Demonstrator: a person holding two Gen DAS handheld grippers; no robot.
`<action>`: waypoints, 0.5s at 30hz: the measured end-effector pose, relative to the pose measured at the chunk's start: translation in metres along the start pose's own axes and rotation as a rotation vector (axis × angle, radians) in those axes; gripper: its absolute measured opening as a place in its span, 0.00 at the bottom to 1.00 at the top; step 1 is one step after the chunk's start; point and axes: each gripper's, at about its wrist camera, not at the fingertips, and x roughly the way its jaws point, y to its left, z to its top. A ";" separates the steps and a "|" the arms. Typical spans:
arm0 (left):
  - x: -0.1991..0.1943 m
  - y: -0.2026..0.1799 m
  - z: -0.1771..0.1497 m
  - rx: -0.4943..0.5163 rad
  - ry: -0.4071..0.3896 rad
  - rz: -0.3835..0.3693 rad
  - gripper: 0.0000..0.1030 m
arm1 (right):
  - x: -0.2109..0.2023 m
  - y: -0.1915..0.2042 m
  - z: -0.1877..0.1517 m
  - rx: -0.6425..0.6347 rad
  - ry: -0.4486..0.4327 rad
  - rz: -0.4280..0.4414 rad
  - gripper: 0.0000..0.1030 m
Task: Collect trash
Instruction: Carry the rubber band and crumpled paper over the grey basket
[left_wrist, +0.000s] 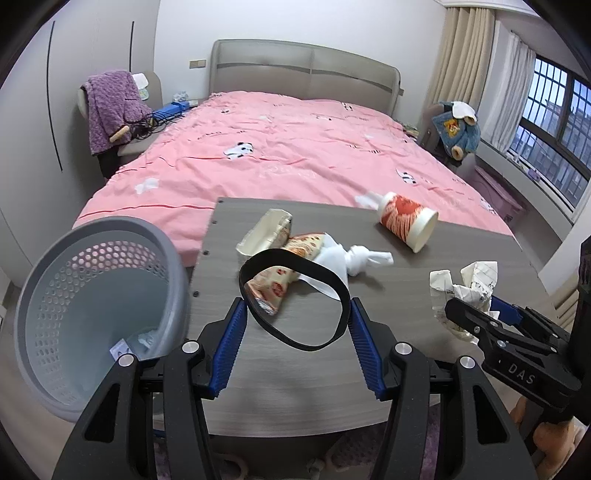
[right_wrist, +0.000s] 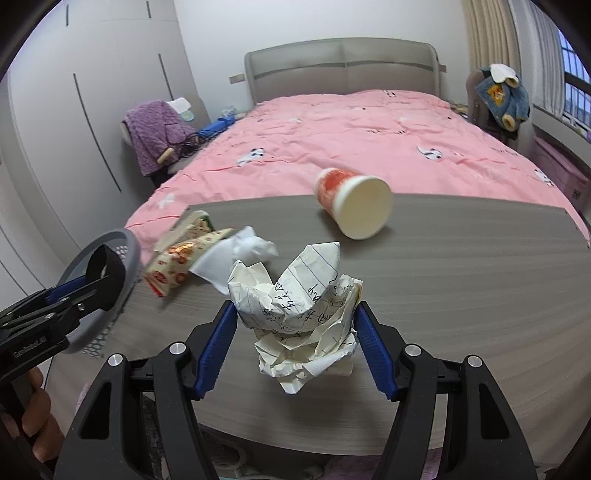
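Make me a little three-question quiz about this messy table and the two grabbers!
1. True or false: the paper cup stands upright.
2. What does the left gripper hold: A) black band, B) white tissue, C) snack wrapper?
3. Fill in: the right gripper holds a ball of crumpled ____.

Key: 1 false, it lies on its side on the table. 2 A. 3 paper. Both loads are probably headed for the grey basket.
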 end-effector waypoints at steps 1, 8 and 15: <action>-0.002 0.005 0.001 -0.008 -0.006 0.004 0.53 | -0.001 0.005 0.000 -0.008 -0.003 0.007 0.62; -0.017 0.046 0.007 -0.044 -0.046 0.073 0.53 | 0.003 0.057 0.015 -0.074 -0.023 0.097 0.62; -0.021 0.105 0.008 -0.107 -0.045 0.174 0.53 | 0.023 0.115 0.031 -0.151 -0.007 0.203 0.62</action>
